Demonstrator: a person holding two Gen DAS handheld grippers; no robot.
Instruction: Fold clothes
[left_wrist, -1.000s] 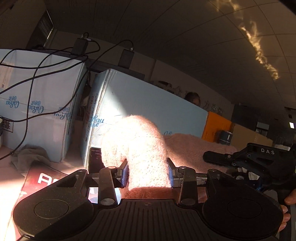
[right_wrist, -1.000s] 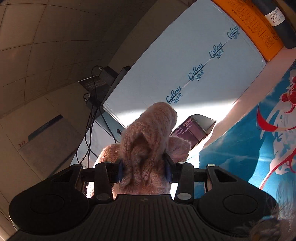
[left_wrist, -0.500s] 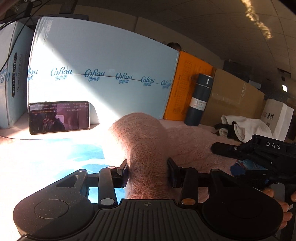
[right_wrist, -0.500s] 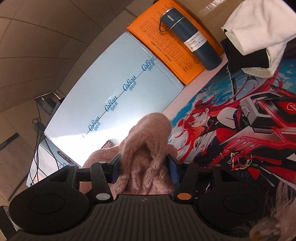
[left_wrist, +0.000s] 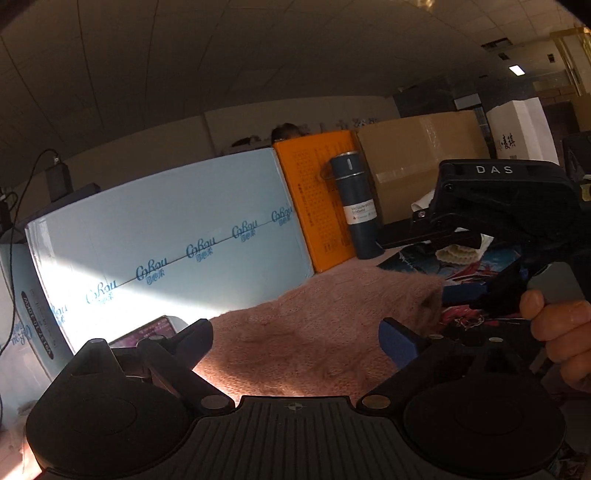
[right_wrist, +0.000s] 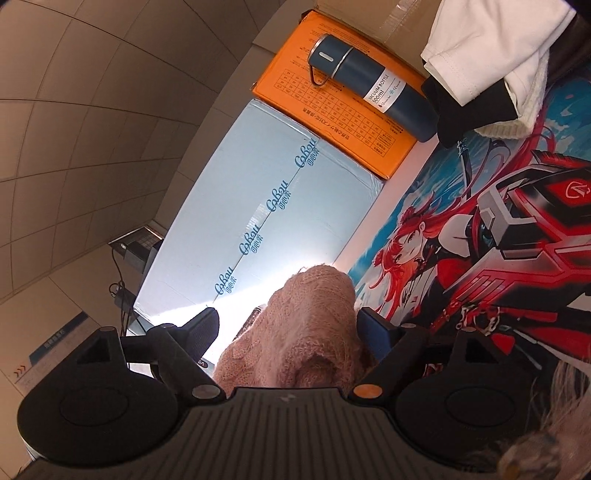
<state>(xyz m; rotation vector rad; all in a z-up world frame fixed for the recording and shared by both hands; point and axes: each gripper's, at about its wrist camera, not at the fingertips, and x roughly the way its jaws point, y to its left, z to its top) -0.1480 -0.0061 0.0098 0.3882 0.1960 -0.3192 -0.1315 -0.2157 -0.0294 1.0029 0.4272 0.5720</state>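
Knitwear first: we see the pink sweater lying low in the middle of the left wrist view, its long axis running toward the right edge. Half a second ago both grippers pinched it; now the left gripper and right gripper have spread fingers, fabric loose between them.

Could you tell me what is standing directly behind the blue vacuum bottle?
An orange box stands behind the bottle, with a brown carton beside it. The bottle covers part of the box's printed face.
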